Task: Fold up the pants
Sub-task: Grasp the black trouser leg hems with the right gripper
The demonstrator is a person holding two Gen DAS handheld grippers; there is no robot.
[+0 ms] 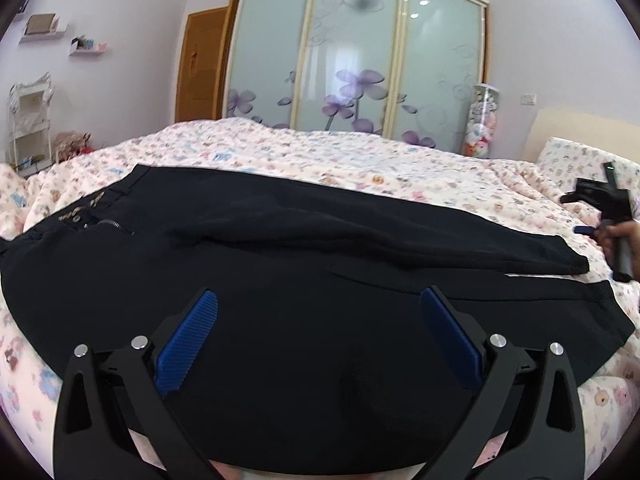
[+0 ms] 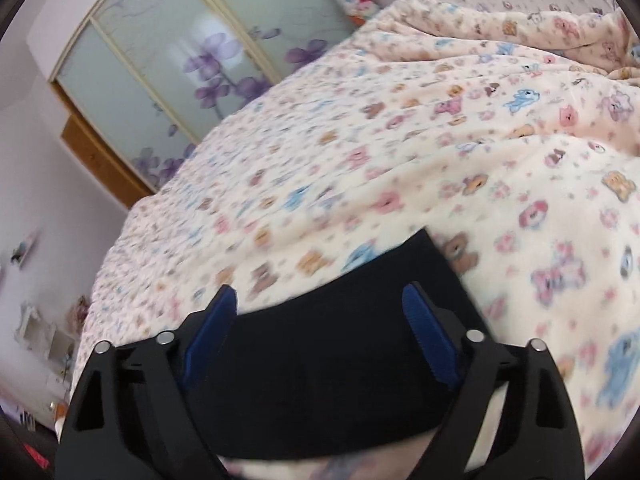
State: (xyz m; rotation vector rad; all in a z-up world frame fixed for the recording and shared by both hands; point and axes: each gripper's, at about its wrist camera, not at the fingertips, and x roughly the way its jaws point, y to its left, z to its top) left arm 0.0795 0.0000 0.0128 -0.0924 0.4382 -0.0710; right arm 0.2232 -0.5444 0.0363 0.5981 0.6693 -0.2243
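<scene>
Black pants [image 1: 304, 264] lie lengthwise across the teddy-print bedspread [image 1: 320, 152], waistband left, cuffs right, and the right gripper [image 2: 318, 300] hovers over the cuff end, jaws wide and empty, while the left gripper [image 1: 320, 304] hangs wide open, empty, above mid-leg.

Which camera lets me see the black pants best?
The left wrist view: the black pants lie spread across the bed, from waistband to leg ends. The right wrist view shows only one blurry dark end of them between open fingers.
</scene>
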